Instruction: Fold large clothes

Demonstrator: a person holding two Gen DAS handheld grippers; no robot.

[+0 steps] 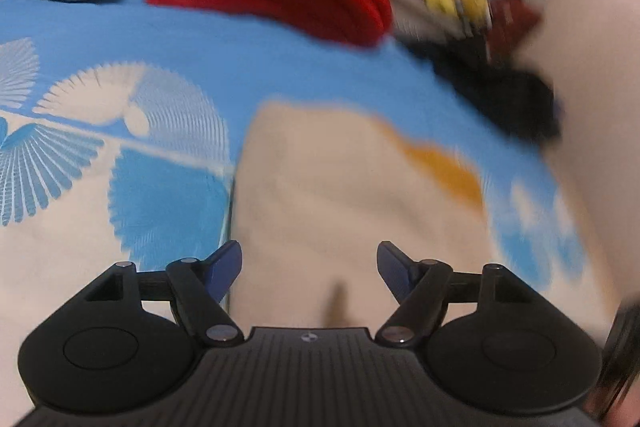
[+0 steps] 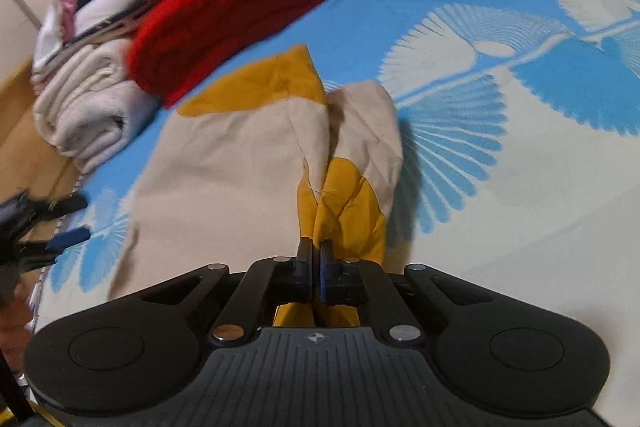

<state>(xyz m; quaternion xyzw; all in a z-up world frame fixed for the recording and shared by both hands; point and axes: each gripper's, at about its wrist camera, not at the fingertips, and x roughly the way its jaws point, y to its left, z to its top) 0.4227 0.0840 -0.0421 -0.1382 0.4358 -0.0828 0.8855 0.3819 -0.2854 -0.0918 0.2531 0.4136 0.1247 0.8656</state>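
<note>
So the bed [image 2: 460,267], with its blue and white fan-print cover, is the work surface here, probably because it gives a big garment room to spread flat. The beige and mustard garment [image 2: 240,155] lies in the middle of it, partly folded over itself. Finished stuff seems parked at the far edge so it stays clear: a folded red item [image 2: 232,15] next to a folded cream item [image 2: 88,103]. The right gripper [image 2: 316,267] has its fingers pinched tight on a mustard corner, I'd guess to pull the next fold across. The left gripper [image 1: 310,271] hovers over the beige part, fingers spread wide, holding nothing.
</note>
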